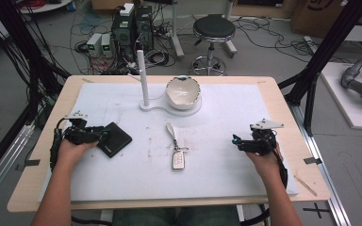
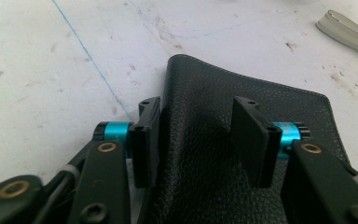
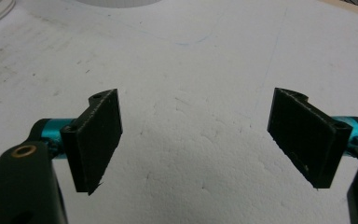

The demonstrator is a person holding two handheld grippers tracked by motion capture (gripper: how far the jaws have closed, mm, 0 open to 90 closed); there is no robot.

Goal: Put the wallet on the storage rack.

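Note:
A black leather wallet [image 1: 116, 140] lies on the white mat [image 1: 226, 110] at the left. My left gripper [image 1: 102, 134] is on the wallet's near-left end. In the left gripper view, my left gripper [image 2: 197, 109] has one pad against the edge of the wallet [image 2: 284, 105], and the other pressed into its top, where the leather buckles between them. My right gripper [image 1: 238, 141] hovers low over the mat at the right. In the right gripper view, the right gripper [image 3: 198, 112] stands open with only bare mat between its pads.
A car key [image 1: 178, 160] with a grey strap [image 1: 171, 131] lies mid-mat between the hands; the strap's end [image 2: 349, 29] shows beyond the wallet. A white bowl [image 1: 183, 91] sits on a white stand [image 1: 147, 106] with an upright pole [image 1: 143, 75] at the back.

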